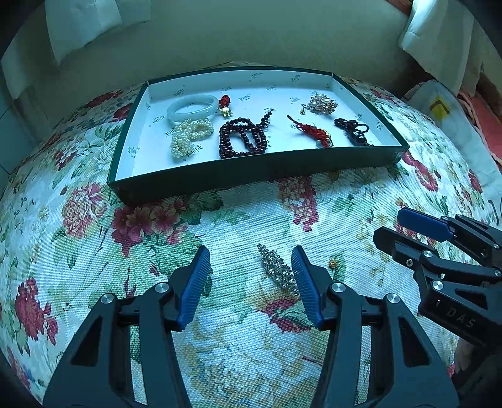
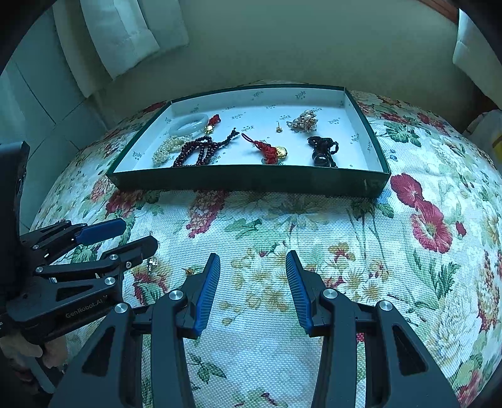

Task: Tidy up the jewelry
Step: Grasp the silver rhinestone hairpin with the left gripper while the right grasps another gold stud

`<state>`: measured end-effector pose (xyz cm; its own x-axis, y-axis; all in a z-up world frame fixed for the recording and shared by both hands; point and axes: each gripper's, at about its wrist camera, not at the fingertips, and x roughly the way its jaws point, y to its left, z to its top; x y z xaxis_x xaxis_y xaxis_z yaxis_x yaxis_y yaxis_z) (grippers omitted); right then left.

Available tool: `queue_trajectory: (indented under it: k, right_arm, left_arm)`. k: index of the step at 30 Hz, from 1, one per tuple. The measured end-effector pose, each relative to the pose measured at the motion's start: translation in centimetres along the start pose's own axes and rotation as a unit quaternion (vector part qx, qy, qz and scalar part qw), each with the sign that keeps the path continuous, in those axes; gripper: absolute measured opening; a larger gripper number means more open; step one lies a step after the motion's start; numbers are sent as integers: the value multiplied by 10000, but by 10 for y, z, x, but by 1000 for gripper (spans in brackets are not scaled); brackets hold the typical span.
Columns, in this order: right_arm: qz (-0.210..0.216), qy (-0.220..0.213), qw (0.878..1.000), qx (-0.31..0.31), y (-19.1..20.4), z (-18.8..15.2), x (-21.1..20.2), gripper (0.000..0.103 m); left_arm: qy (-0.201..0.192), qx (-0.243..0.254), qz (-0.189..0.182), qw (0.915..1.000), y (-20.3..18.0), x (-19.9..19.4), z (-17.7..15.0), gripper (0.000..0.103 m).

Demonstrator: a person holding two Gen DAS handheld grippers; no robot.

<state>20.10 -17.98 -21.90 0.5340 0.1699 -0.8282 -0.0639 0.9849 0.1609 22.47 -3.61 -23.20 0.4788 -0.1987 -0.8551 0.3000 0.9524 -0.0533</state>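
Observation:
A silver rhinestone hair clip (image 1: 277, 269) lies on the floral cloth between the open fingers of my left gripper (image 1: 251, 266), close to the right finger. In the right wrist view only a bit of it (image 2: 152, 263) shows behind the left gripper (image 2: 138, 235). A dark green tray (image 1: 251, 171) (image 2: 251, 180) with white lining holds a jade bangle (image 1: 192, 107), pearl strands (image 1: 188, 138), dark red beads (image 1: 243, 138), red tassel charms (image 1: 310, 130), a black pendant (image 1: 353, 130) and a gold brooch (image 1: 321, 104). My right gripper (image 2: 252, 270) is open and empty over bare cloth; it also shows in the left wrist view (image 1: 395, 226).
The floral cloth (image 2: 408, 251) covers a rounded surface that falls away at the sides. White chair backs (image 2: 119, 28) and a wall stand behind the tray. A pale bag (image 1: 445, 113) lies at the far right.

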Motion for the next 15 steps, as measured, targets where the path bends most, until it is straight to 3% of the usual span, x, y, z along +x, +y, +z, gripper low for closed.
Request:
queue_trajectory:
  k: [7,11,15]
  right_arm:
    - [1,8,10000,41,-2,-2,-1,44]
    - [12,15,10000,55,-3,-2,-1,44]
    - [28,29,10000,60,-2,-3,0,44]
  left_arm:
    - [142,37,-61,9999,-5,6,-7,53]
    - [143,29,-73,9999,0,4,-8,45]
    - [153,-6,-51,9999,5,3,-9,44]
